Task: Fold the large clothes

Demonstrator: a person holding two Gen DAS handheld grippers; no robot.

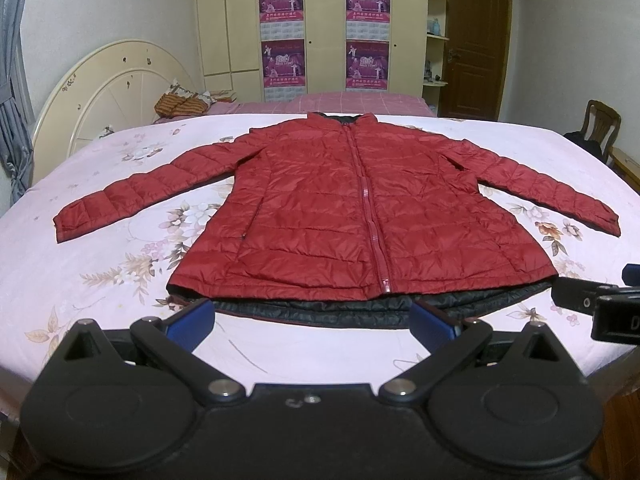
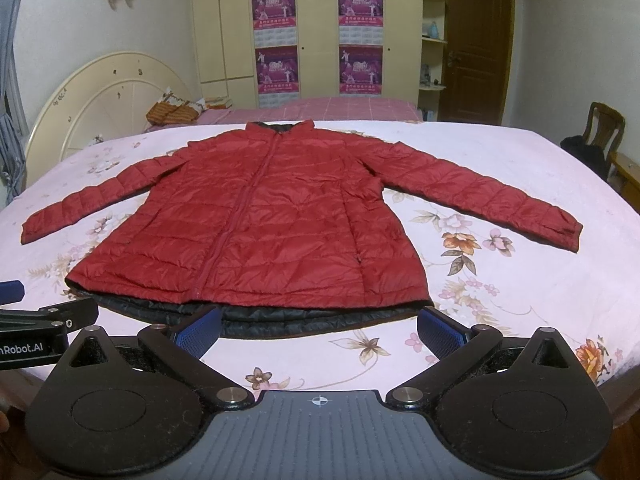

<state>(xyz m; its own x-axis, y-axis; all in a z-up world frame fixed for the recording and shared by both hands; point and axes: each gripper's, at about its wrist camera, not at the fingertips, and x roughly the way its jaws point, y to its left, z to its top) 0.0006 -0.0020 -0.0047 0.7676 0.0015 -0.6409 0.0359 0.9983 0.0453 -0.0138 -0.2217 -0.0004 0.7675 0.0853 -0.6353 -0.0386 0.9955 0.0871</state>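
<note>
Jacket point(image 1: 352, 208) lies flat on the bed point(image 1: 120, 184), just ahead of both grippers. Left gripper point(image 1: 312, 320) has its jaws wide apart, holding nothing, its blue pads point(image 1: 190, 320) near the black hem. Right gripper point(image 2: 320, 326) is likewise spread wide and empty at the hem. Red, quilted, zipped shut, the jacket has both sleeves stretched outward and black lining showing below its front edge.
</note>
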